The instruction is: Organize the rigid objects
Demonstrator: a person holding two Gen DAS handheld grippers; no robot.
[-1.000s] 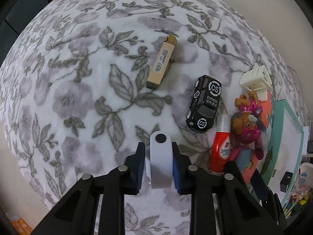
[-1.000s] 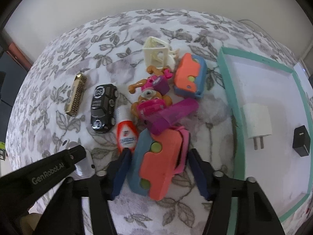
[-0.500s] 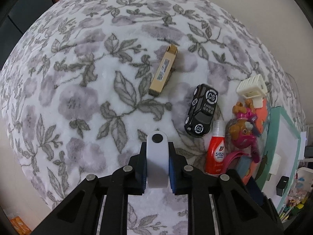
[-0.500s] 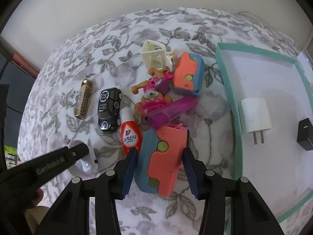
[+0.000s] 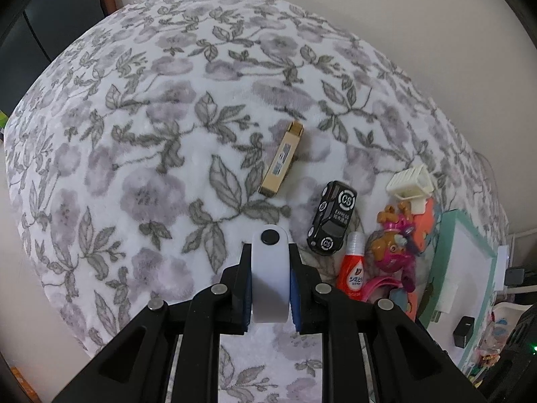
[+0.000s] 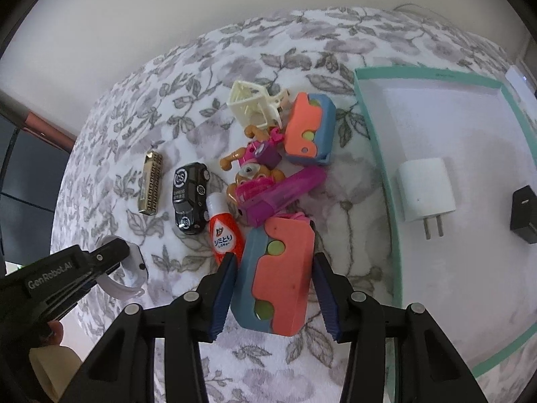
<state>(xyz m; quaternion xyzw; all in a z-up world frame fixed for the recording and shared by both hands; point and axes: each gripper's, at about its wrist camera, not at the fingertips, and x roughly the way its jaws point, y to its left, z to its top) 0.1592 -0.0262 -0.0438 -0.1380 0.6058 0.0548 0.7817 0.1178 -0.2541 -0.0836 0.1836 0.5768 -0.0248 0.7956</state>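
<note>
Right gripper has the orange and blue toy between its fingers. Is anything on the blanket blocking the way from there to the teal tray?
Nothing visible does. Between the orange and blue toy in the right gripper and the teal tray lies only bare floral blanket.

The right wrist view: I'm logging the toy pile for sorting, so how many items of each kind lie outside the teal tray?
Orange-and-blue toys: 2
Black car: 1
Red tube: 1
Gold bar: 1
White basket: 1
Pup figure: 1
Magenta piece: 1
White band: 1
Total: 9

floral blanket (image 5: 188,154), plain cream wall (image 5: 369,6)
</note>
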